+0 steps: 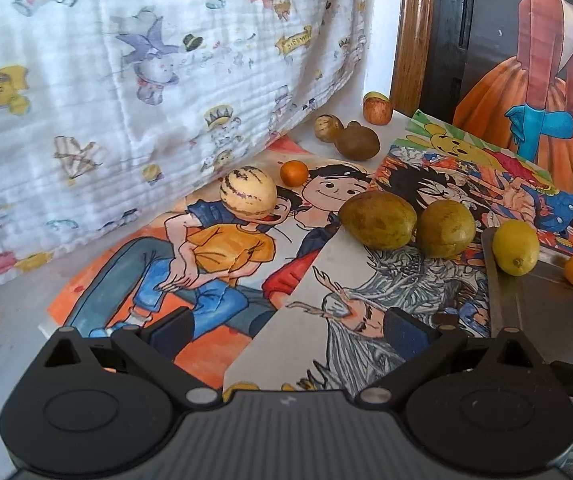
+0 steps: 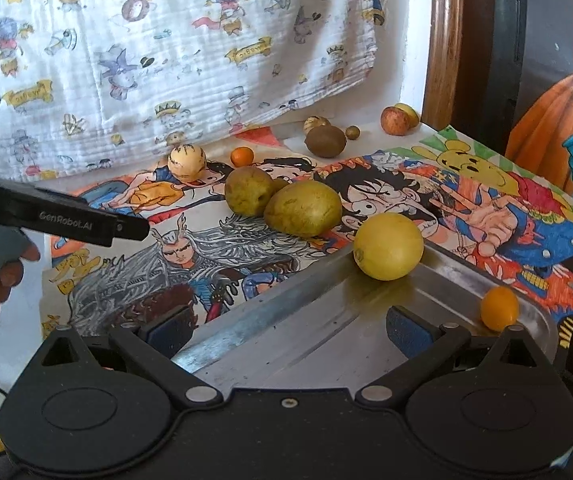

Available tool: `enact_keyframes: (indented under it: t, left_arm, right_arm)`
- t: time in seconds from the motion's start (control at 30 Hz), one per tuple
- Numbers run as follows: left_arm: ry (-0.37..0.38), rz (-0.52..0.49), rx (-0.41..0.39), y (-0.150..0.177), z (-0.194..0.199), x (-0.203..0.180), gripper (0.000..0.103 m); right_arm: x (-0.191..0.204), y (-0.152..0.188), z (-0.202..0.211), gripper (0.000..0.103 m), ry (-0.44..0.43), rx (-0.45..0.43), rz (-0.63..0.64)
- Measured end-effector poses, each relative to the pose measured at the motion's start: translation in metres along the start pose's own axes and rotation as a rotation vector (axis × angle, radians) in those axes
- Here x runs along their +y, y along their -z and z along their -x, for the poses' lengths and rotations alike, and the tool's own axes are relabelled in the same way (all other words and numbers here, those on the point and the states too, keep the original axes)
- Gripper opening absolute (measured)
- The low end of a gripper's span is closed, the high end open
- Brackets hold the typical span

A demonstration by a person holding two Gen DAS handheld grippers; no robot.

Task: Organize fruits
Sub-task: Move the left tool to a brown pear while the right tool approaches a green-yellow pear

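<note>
A metal tray lies at the front right and holds a yellow lemon and a small orange fruit; tray and lemon also show in the left wrist view. Two green-brown mangoes lie on the drawings just beyond the tray. A striped cream melon, a small orange, a brown kiwi and an apple lie farther back. My left gripper is open and empty above the drawings. My right gripper is open and empty over the tray.
Cartoon drawings cover the table. A printed white cloth hangs along the back. A wooden frame and a painted panel stand at the right. The hand-held left gripper body shows at the left of the right wrist view.
</note>
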State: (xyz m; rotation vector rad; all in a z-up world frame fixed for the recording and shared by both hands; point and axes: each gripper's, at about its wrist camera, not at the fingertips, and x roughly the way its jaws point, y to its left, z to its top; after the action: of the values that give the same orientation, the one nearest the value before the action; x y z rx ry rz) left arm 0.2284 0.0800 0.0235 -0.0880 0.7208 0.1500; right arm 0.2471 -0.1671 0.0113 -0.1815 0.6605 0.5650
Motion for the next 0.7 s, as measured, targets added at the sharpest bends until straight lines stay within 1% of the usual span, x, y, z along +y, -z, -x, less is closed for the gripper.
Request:
enact_keyframes:
  t: [0.1,0.23,0.33,0.4,0.57,0.7]
  left_arm:
    - [0.003,-0.024,-0.009,-0.002,-0.007,-0.002,0.103]
    - [0.028,-0.065,-0.034,-0.008,-0.015,-0.006,0.103]
    - [0.055,-0.095,-0.050,-0.015,-0.021,-0.010,0.103]
    - [0.056,-0.108,-0.059,-0.022,-0.026,-0.013,0.103]
    - [0.068,-0.130,-0.068,-0.032,-0.035,-0.017,0.103]
    - [0.079,-0.121,-0.062,-0.034,-0.041,-0.017,0.103]
  right_arm:
    - [0.000,0.000,-0.004,0.102,0.003,-0.008,0.040]
    - [0.001,-0.003,-0.009,0.102,0.015,-0.020,0.106]
    - [0.002,-0.007,-0.014,0.102,0.036,-0.025,0.161]
    - [0.001,-0.009,-0.016,0.102,0.055,-0.029,0.191]
    - [-0.002,-0.013,-0.021,0.102,0.064,-0.028,0.204]
    - [-0.003,-0.014,-0.024,0.102,0.069,-0.029,0.214]
